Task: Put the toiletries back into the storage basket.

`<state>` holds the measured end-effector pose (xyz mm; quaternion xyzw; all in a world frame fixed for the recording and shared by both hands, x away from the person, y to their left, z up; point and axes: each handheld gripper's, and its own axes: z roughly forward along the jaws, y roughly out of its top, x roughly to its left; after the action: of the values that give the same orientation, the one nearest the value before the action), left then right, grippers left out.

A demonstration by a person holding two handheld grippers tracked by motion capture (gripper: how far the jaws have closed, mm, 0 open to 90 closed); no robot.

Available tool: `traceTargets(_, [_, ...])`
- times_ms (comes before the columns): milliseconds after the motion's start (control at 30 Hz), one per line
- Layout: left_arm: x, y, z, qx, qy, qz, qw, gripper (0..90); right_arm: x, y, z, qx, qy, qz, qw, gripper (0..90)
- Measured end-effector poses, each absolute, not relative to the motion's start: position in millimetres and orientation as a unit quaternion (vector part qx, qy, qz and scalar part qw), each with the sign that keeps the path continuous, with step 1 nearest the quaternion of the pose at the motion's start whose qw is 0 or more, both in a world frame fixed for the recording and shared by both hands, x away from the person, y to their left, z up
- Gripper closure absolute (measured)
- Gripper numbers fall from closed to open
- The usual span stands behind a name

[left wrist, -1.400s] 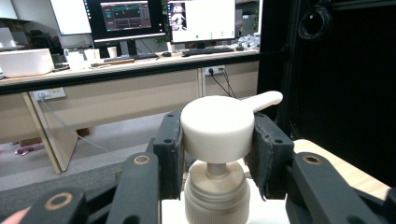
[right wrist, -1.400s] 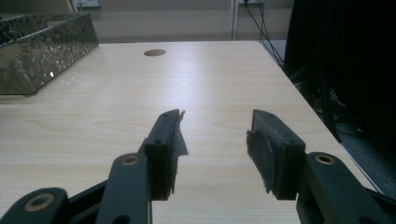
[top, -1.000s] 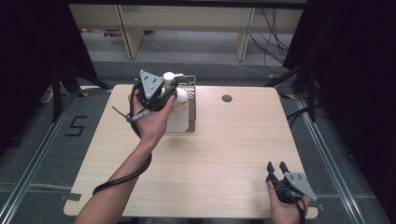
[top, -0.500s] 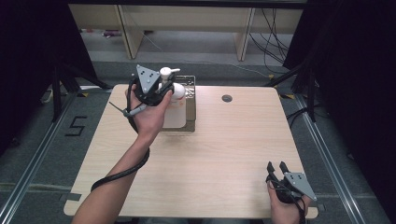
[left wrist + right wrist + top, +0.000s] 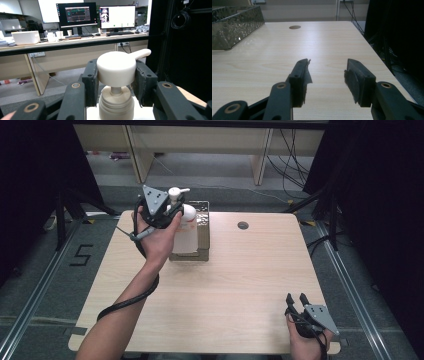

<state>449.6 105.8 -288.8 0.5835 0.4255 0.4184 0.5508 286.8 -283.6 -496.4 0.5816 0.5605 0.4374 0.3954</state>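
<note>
Pump bottle (image 5: pixel 184 222): it stands at the back left of the worktop (image 5: pixel 225 285), its lower part inside the clear tray (image 5: pixel 204 232), and the left gripper (image 5: pixel 172 209) has its fingers (image 5: pixel 90 80) clamped on the white pump head (image 5: pixel 116 68). Whether the bottle rests on the tray floor or hangs just above it cannot be told, so the placing or lifting looks unfinished. Nothing else can be made out in the tray. At the front right, the right gripper (image 5: pixel 296 298) rests with fingers (image 5: pixel 359 81) apart, holding nothing.
</note>
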Motion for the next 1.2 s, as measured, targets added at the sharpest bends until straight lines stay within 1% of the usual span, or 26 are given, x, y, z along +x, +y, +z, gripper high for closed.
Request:
traceTargets(267, [455, 107, -287, 0.580, 0.427, 0.420, 0.552, 59.4, 287, -283, -496, 0.583, 0.560, 0.439, 0.392, 53.5])
traceTargets(333, [457, 108, -287, 0.580, 0.425, 0.420, 0.553, 59.4, 287, -287, -496, 0.570, 0.572, 0.429, 0.405, 53.5])
traceTargets(400, [458, 108, -287, 0.579, 0.425, 0.420, 0.555, 59.4, 287, -287, -496, 0.570, 0.572, 0.429, 0.405, 53.5])
traceTargets(467, [460, 108, -287, 0.579, 0.425, 0.419, 0.556, 59.4, 287, -283, -496, 0.582, 0.560, 0.439, 0.394, 53.5])
traceTargets(667, [467, 108, -288, 0.578, 0.428, 0.422, 0.552, 59.4, 287, -286, -496, 0.574, 0.570, 0.433, 0.398, 53.4])
traceTargets(833, [472, 108, -289, 0.579, 0.430, 0.423, 0.550, 59.3, 286, -283, -496, 0.585, 0.563, 0.434, 0.391, 53.4])
traceTargets(1133, [480, 108, -294, 0.578, 0.437, 0.423, 0.544, 59.4, 286, -284, -495, 0.586, 0.565, 0.427, 0.392, 53.4])
traceTargets(1167, [482, 109, -295, 0.579, 0.437, 0.425, 0.542, 59.4, 287, -287, -495, 0.570, 0.576, 0.422, 0.406, 53.4])
traceTargets(1200, [483, 109, -296, 0.579, 0.437, 0.425, 0.542, 59.4, 287, -286, -495, 0.571, 0.576, 0.422, 0.405, 53.4])
